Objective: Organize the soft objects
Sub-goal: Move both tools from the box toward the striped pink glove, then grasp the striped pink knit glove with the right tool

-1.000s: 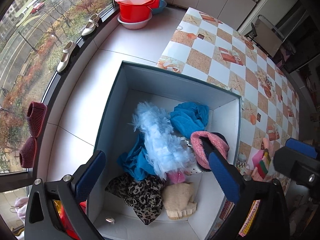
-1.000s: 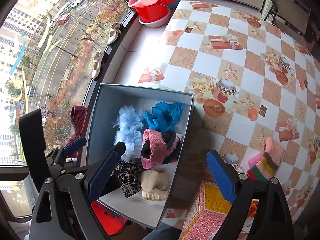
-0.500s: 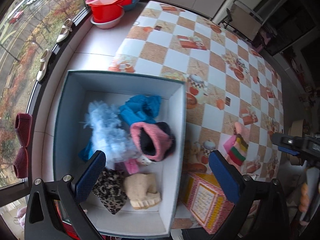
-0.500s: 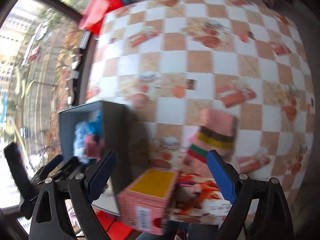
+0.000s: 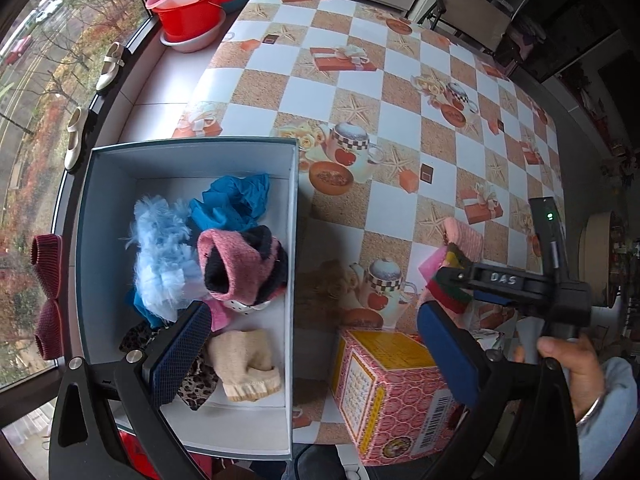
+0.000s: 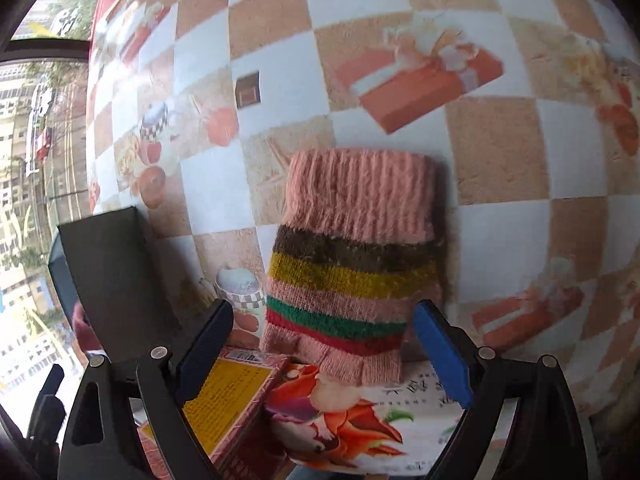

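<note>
A pink knitted sock with brown, yellow, green and red stripes [image 6: 352,264] lies flat on the checkered table; it also shows in the left wrist view [image 5: 460,240]. My right gripper [image 6: 324,344] is open, low over the sock's near end, one finger on each side. The grey storage box [image 5: 294,240] holds several soft items: a light blue fluffy piece [image 5: 160,248], a blue cloth [image 5: 232,200], a pink and black sock [image 5: 240,264], a beige sock [image 5: 244,364] and a leopard-print cloth [image 5: 196,380]. My left gripper [image 5: 312,352] is open and empty above the box's near right wall.
A pink and yellow carton [image 5: 392,396] stands on the table next to the box, also in the right wrist view [image 6: 224,400]. A printed sheet [image 6: 352,424] lies under the sock's near end. Red and pink basins [image 5: 192,8] and shoes [image 5: 108,68] sit on the window sill.
My right gripper has swung away from the box and dropped down close over the striped sock. My left gripper has pulled back and right, away from the box's inside.
</note>
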The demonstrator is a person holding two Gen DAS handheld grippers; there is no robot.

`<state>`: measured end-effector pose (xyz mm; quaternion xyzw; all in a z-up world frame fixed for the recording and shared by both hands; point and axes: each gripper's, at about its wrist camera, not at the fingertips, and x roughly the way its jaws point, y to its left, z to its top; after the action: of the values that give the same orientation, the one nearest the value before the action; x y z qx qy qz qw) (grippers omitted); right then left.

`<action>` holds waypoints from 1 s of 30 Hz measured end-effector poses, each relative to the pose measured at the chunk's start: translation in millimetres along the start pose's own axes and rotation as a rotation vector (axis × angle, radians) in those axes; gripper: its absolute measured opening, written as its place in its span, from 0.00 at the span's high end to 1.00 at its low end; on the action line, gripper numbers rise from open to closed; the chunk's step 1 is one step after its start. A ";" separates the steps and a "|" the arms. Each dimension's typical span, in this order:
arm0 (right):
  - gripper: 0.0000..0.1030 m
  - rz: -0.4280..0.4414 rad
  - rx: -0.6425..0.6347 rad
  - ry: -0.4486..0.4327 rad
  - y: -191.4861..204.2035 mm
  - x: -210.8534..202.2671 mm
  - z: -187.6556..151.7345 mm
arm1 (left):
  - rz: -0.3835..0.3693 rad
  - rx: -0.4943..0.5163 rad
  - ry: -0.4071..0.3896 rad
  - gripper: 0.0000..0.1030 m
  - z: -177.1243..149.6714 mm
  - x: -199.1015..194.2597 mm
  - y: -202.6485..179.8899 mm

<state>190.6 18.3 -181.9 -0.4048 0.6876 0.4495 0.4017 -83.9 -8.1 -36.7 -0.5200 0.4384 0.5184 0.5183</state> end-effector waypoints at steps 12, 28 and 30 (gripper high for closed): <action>0.77 0.075 0.103 -0.041 -72.1 -28.4 -12.4 | 0.005 0.106 0.020 0.00 19.2 7.1 -73.4; 0.90 0.002 -0.243 -0.033 -17.3 -22.4 -19.1 | 0.043 0.071 0.029 0.00 16.8 2.0 -77.9; 0.90 0.059 -0.212 -0.061 -34.8 -41.5 -21.1 | 0.046 0.073 0.026 0.00 18.3 2.5 -81.5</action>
<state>233.1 -2.8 -148.3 -0.4107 0.6352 0.5433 0.3642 -4.3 16.7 -30.9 -0.4972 0.4757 0.5070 0.5191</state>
